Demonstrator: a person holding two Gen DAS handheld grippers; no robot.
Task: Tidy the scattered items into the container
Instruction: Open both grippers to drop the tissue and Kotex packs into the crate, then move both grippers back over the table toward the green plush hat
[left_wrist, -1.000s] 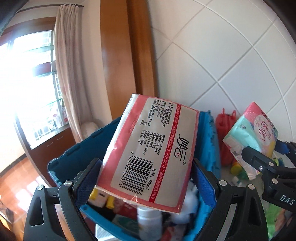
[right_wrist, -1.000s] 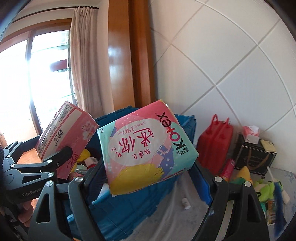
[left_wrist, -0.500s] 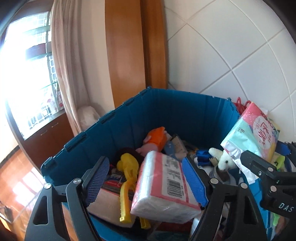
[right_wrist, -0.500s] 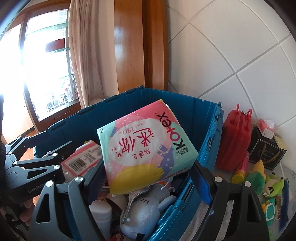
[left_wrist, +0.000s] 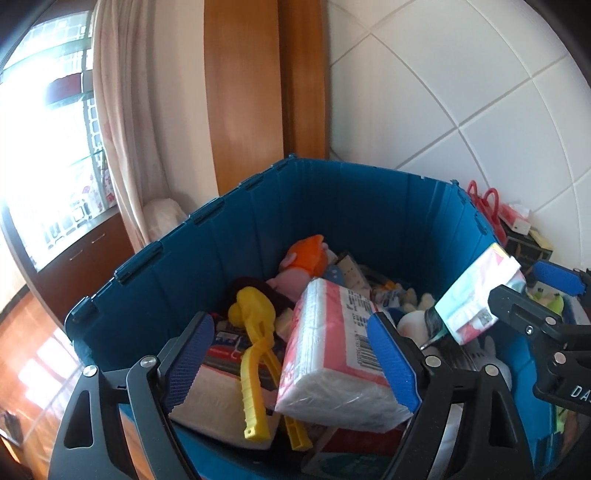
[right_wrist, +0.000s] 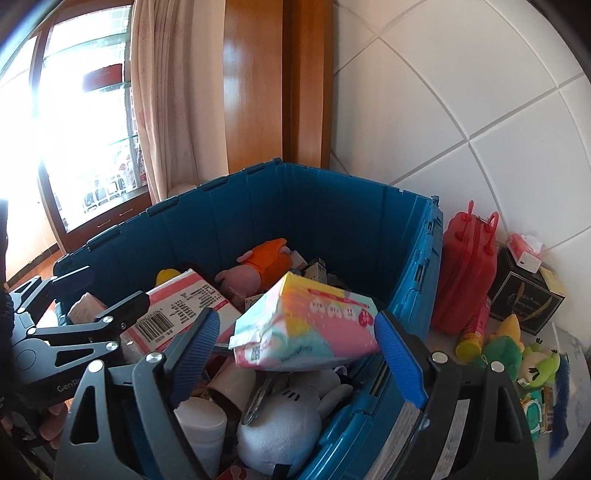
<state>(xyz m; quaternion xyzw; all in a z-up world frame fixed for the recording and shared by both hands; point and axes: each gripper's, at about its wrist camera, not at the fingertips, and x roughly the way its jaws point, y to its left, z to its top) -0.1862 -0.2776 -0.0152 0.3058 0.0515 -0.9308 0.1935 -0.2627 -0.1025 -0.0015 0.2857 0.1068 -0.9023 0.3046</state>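
Left wrist view: the left claw (left_wrist: 291, 362) hangs over the blue container (left_wrist: 332, 206), its jaws opening. The pink-and-white tissue pack (left_wrist: 332, 347) lies between them on top of the contents. It rests against the right blue pad and stands clear of the left pad, so it is released, not clamped. Beside it lie a yellow plastic scoop toy (left_wrist: 255, 354) and, further back, an orange and pink plush toy (left_wrist: 306, 258). This view shows the far inner wall of the container and only the end face of the pastel sanitary pad pack (left_wrist: 476, 299) in front of the right claw's fingers.

Right wrist view: the right claw (right_wrist: 295, 354) is also over the container, its jaws opening. The pastel sanitary pad pack lies tilted between them above a white plush toy (right_wrist: 284, 413). A gap shows at the left pad. At the right pad contact cannot be told, and the pack appears to rest on the contents.

Only this view shows what stands outside the container along the tiled wall (right_wrist: 461, 92): a red bag (right_wrist: 465, 269), a black box (right_wrist: 524, 299) with a small tissue pack on top, a yellow-capped bottle (right_wrist: 471, 338) and green plush toys (right_wrist: 517, 350). It also shows the left claw from the side, with part of a hand under it at the lower left edge.
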